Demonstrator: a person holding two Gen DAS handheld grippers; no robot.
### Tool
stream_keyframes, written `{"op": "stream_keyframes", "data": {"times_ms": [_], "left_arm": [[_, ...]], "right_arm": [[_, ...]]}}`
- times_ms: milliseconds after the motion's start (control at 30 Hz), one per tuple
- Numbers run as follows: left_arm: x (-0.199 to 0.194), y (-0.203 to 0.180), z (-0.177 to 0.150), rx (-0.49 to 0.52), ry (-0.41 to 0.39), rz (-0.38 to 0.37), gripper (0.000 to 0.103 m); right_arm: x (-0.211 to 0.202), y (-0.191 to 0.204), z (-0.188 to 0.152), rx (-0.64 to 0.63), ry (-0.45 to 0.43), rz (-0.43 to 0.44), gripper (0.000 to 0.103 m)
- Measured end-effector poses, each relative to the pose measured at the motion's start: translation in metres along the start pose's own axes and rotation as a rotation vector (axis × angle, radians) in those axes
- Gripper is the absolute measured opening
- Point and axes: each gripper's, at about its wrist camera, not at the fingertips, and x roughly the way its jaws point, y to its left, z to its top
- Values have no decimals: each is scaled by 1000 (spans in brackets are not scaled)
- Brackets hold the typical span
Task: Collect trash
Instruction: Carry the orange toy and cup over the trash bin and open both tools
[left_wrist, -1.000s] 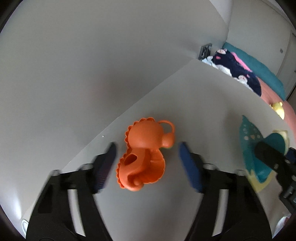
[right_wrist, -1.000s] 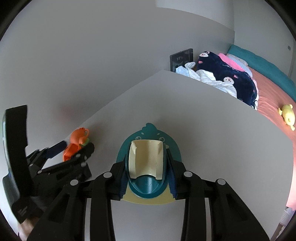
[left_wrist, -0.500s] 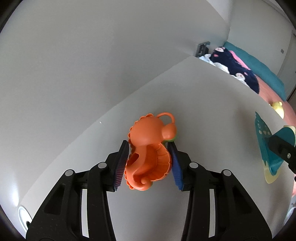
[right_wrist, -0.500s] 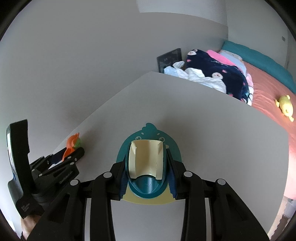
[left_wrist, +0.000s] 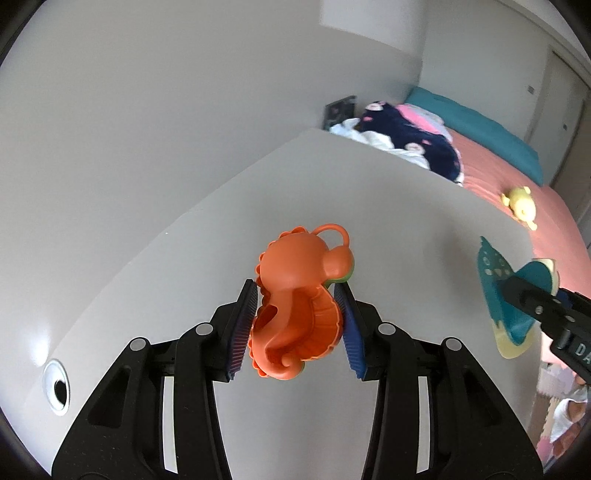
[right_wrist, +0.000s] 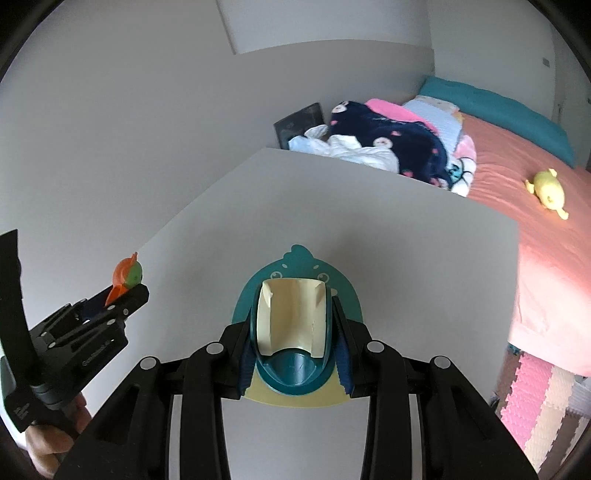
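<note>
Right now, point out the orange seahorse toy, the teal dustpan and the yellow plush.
orange seahorse toy (left_wrist: 295, 310), left wrist view, on its ribbed belly.
teal dustpan (right_wrist: 295, 369), right wrist view, on the scoop's front lip.
yellow plush (right_wrist: 550, 192), right wrist view, on its body.

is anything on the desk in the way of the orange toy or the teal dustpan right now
Nothing visible. The left gripper is already shut on the orange toy, the right gripper on the teal dustpan. The white desk ahead of both is bare. No bin is in view.

Teal bird-shaped toy (right_wrist: 295, 354) in right hand-held gripper (right_wrist: 293, 354)
</note>
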Motion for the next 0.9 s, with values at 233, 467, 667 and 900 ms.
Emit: {"op": "stream_keyframes", "data": {"times_ms": [233, 467, 667, 900], "left_arm": [[-36, -41, -14, 38, -29, -46, 43], [-56, -100, -32, 96, -26, -94, 43], [-70, -162, -51, 172, -32, -152, 43], [-72, -235, -77, 250, -20, -216, 43]], "right_arm": [[-42, -31, -18, 35, -35, 4, 37], [-84, -75, -41, 87, -74, -1, 37], [-114, -127, -65, 132, -99, -33, 37], [-146, -198, -98, 205, -120, -101, 37]]}}
